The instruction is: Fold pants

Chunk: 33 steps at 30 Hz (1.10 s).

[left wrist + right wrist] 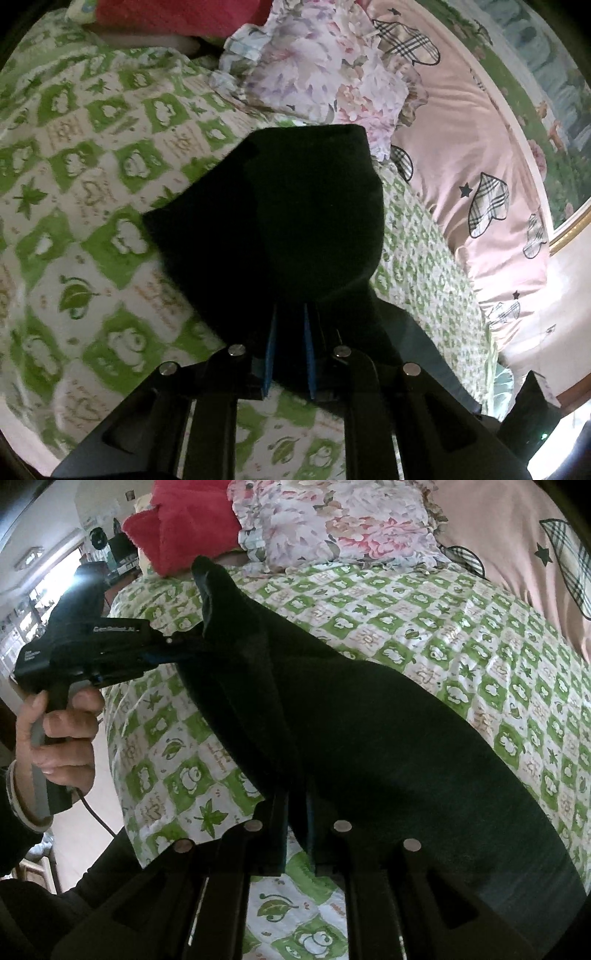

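Note:
The black pants (351, 716) hang stretched between both grippers above a bed with a green-and-white patterned sheet (461, 635). My left gripper (290, 332) is shut on one end of the pants (280, 206), and the cloth drapes over its blue-padded fingers. In the right wrist view the left gripper (173, 650) shows at the left, held by a hand. My right gripper (297, 812) is shut on the other end of the pants, close to the camera.
A floral pillow (317, 70) and a pink duvet with plaid hearts (472, 155) lie at the head of the bed. A red plush cushion (184, 520) sits beyond. The bed's left edge (118, 738) drops to the floor.

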Each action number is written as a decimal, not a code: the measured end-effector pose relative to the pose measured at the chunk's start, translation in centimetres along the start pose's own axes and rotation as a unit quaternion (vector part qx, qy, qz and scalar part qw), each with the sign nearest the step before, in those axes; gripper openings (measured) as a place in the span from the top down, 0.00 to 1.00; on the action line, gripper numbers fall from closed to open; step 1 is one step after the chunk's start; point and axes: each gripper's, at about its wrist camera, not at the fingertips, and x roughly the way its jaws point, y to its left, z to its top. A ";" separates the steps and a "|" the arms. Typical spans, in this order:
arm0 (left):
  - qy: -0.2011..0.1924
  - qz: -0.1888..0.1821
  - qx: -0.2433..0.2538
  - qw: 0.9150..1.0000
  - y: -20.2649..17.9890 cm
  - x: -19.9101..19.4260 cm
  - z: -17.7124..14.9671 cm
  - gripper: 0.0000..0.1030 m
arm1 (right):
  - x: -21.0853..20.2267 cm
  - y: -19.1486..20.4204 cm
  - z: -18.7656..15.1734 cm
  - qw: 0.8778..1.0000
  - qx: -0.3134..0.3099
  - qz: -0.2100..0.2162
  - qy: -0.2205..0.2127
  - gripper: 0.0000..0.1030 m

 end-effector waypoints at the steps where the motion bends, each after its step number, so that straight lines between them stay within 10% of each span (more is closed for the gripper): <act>1: 0.001 0.004 -0.001 1.000 0.2 -0.2 -0.1 0.81 | 0.0 0.1 0.0 1.000 -0.001 0.000 0.001 0.87; 13: 0.004 0.040 -0.028 0.999 2.2 -3.1 -0.1 0.39 | -0.9 2.6 0.7 0.999 -0.020 0.024 -0.011 0.80; 20: 0.003 0.059 -0.043 0.997 2.8 -3.9 0.4 0.39 | -1.9 2.3 1.4 0.999 -0.005 0.027 -0.032 0.57; 33: -0.004 0.100 -0.028 0.995 2.1 -4.2 1.9 0.29 | -2.9 -1.7 4.1 0.995 0.070 0.028 -0.060 0.57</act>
